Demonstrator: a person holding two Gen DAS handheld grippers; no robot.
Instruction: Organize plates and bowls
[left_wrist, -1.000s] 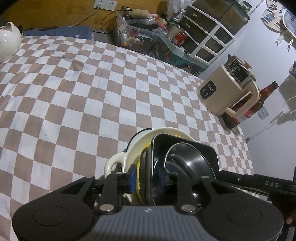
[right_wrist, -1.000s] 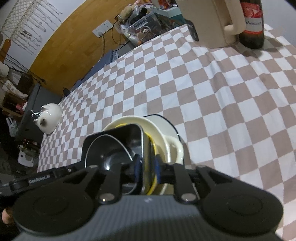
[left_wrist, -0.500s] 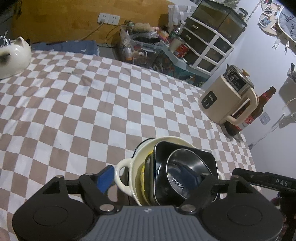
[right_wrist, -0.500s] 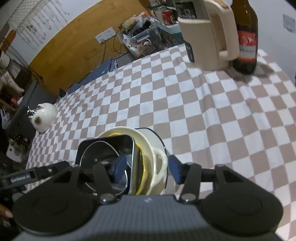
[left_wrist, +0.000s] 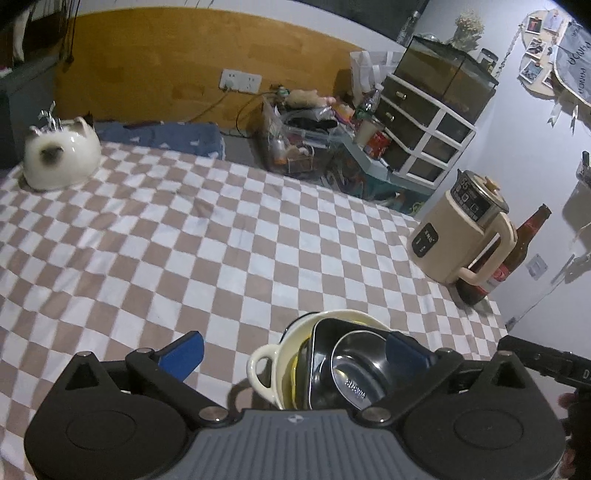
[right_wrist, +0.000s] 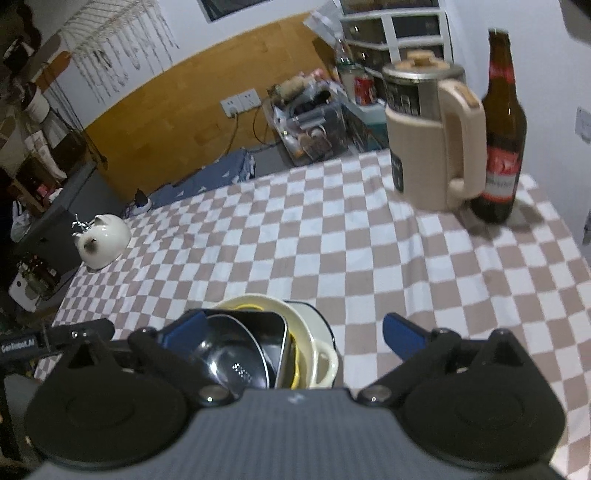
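Dishes sat nested upright on the checked tablecloth (left_wrist: 229, 236): a cream handled bowl (left_wrist: 273, 373) holding a yellow rim, a dark squarish tray (left_wrist: 317, 350), and a round steel bowl (left_wrist: 354, 365). Left gripper (left_wrist: 293, 349) and right gripper (right_wrist: 295, 328) were opening wide, gripping nothing.

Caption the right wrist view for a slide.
Right tool opening above nested dishes on checkered cloth, nothing gripped.

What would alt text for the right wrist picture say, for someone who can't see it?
A nested stack of dishes, a round metal bowl inside a square dark tray inside a cream handled pot, sits on a checkered tablecloth; the right gripper hangs over it, jaws opening, pads off the stack. Behind stand a beige kettle, a brown bottle and a white cat-shaped ornament.
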